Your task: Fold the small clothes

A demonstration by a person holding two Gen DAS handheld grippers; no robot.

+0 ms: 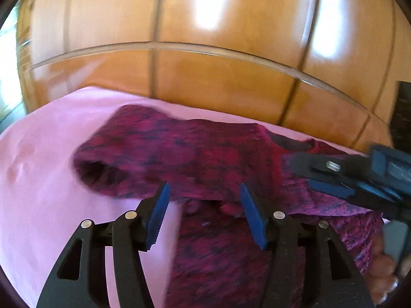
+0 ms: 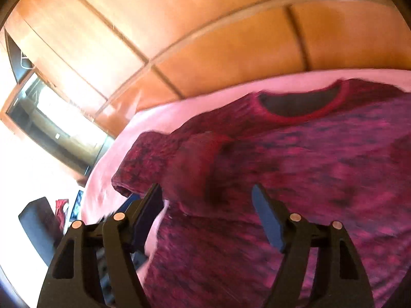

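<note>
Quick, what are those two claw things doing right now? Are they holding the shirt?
Left gripper: open, over the red shirt but not pinching it.
Right gripper: open, above the same shirt, holding nothing.

The sweater (image 2: 295,169) is fuzzy, mottled magenta knit. It lies on a smooth, matt pink sheet (image 1: 51,192). Behind stands a glossy varnished wooden wardrobe (image 1: 205,25).
</note>
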